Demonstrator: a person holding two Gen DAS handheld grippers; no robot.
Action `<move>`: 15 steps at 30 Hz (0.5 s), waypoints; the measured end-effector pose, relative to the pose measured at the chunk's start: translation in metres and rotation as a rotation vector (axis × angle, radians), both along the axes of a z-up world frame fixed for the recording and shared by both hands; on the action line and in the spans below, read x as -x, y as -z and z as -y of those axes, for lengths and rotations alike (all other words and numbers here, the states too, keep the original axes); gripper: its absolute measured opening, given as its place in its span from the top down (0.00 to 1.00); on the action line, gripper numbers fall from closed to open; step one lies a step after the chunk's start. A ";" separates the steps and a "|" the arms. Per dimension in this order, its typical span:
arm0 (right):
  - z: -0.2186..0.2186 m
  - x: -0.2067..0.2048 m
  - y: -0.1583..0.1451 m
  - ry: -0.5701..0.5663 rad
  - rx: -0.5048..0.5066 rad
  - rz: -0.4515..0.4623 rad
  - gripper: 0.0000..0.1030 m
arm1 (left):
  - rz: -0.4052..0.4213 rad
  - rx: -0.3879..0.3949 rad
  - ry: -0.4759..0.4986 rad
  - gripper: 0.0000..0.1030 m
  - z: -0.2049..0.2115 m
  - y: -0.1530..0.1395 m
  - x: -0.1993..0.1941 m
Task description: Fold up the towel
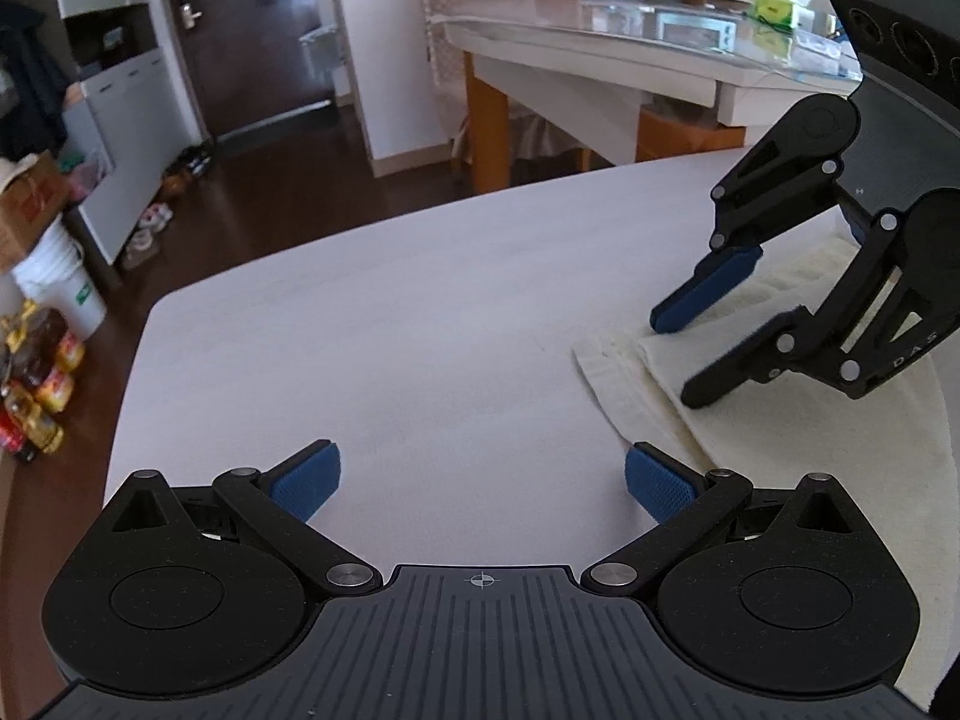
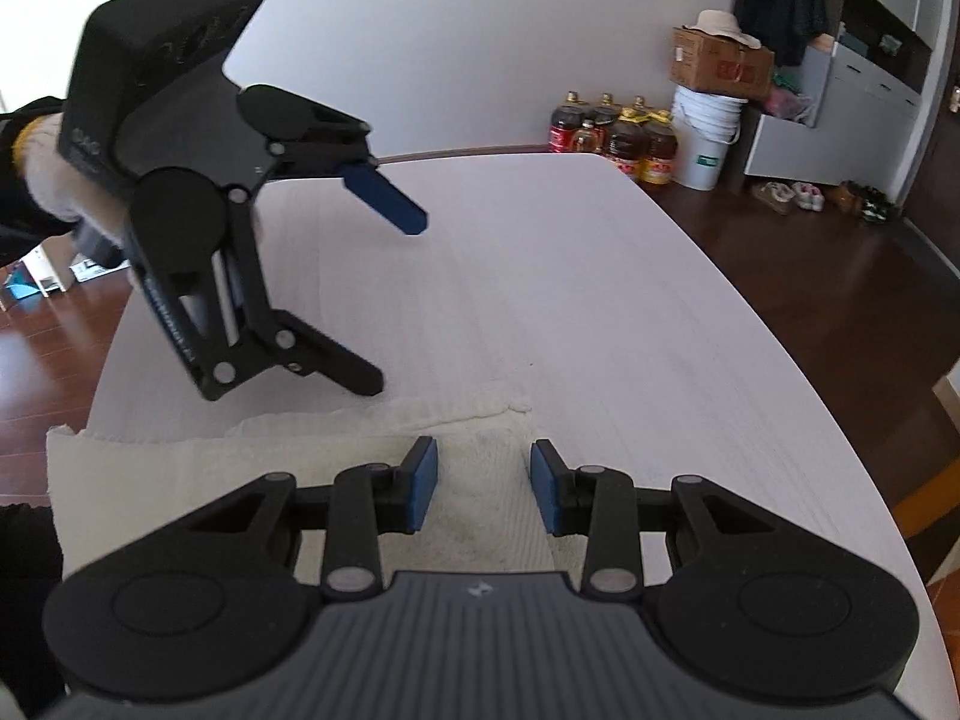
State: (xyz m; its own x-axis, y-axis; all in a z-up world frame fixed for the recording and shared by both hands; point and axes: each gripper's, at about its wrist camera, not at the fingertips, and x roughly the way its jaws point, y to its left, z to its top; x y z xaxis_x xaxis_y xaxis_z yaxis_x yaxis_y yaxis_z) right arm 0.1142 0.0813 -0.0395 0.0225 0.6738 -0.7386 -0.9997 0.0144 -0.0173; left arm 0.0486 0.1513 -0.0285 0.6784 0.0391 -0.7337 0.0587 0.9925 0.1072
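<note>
Under my right tool [image 2: 483, 489], pads apart, lies the towel [image 2: 240, 468]; my left tool [image 1: 480, 480], spread wide, faces bare surface [image 1: 420, 300].

Left gripper [image 1: 480, 480] hung open over bare white table [image 1: 390, 312], pads apart with nothing between; right gripper [image 1: 678, 360], jaws also parted, stood with fingertips down on folded cream towel [image 1: 780, 420] at table's right edge.

the towel [image 1: 750, 408] runs off the frame edge; the right gripper [image 1: 678, 354] covers part.
</note>
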 end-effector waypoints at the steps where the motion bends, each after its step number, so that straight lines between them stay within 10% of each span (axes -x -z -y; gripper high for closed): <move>1: 0.004 0.005 -0.001 -0.008 -0.005 0.010 0.89 | 0.003 0.002 0.003 0.00 -0.001 0.000 -0.001; 15: 0.040 0.047 -0.028 0.110 -0.072 0.182 0.90 | -0.072 -0.013 0.013 0.00 0.024 -0.005 -0.028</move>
State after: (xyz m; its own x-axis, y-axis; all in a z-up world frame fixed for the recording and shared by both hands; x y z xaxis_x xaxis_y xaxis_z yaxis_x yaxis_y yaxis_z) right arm 0.0674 0.0417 -0.0116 0.2273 0.7109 -0.6656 -0.9726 0.1313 -0.1918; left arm 0.0770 0.1273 -0.0238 0.6242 0.0406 -0.7802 0.0798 0.9901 0.1154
